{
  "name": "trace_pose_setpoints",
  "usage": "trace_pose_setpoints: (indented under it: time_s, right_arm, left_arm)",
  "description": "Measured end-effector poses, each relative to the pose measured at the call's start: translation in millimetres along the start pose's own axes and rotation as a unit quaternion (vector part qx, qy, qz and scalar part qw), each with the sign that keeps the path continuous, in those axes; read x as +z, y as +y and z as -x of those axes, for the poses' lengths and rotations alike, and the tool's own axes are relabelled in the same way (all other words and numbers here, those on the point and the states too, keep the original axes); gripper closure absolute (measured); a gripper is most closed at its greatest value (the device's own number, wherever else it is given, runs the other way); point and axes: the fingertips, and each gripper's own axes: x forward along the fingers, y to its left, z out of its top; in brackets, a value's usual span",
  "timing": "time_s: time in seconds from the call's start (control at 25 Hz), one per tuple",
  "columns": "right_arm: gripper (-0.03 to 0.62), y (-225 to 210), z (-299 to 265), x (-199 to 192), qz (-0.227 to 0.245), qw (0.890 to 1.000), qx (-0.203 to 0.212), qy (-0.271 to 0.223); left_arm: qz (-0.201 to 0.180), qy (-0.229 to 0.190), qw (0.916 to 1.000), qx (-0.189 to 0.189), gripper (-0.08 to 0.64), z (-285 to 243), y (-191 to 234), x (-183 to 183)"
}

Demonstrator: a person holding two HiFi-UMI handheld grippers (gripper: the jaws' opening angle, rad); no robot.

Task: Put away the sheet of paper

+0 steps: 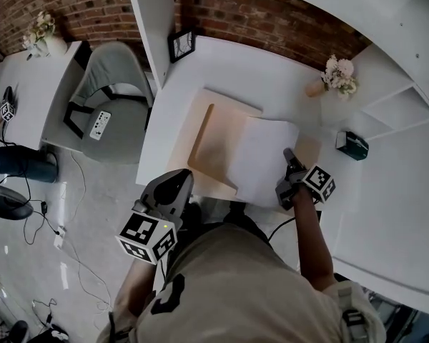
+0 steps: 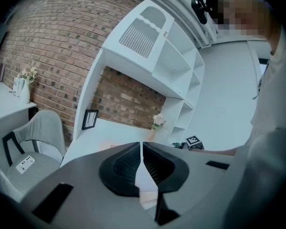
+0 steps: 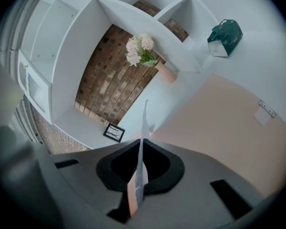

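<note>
— Paper (image 1: pixel 261 159): location?
— On folder (image 1: pixel 213 145), desk (image 1: pixel 222 63) centre. Right gripper (image 1: pixel 288 157) clamps its 3 o'clock edge.
— Left gripper (image 1: pixel 180 181)?
— At folder's 7 o'clock; jaws together, nothing between.

Bright even daylight, soft shadows; gripper views fisheye-bent, dark vignette corners; jaws close-up blurred; white bench (image 1: pixel 407 213) slightly washed.

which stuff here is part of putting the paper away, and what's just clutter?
Job in hand:
sheet of paper, pinched in the right gripper
beige folder
left gripper, shut on nothing

Lying about:
picture frame
flowers
green box
chair
</note>
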Motion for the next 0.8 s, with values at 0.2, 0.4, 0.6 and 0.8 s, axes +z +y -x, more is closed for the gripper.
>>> trace_pose_setpoints:
  time_s: [0.2,0.4,0.6,0.8]
  right_arm:
    - [0.565,0,-2,-3,-0.003,1.0,-0.003,-0.018]
    - [0.565,-2,-3,-10,-0.005,0.999,-0.01,-0.033]
    - [0.565,-3,0,-18,-0.014,0.999,-0.01,-0.03]
    - [0.565,-6,-4,-16,-0.033,0.999,0.005,-0.026]
  left_arm:
    - [-0.005,0.002,0.9998,-0.021,0.531,11,0,-4]
    - [-0.015,0.011,0.999,-0.04,0.531,21,0,-10]
    - [-0.017,0.014,0.9989,-0.042,0.531,28,-1,-11]
    - [-0.026,0.01,0.999,-0.036,0.531,23,-12,-4]
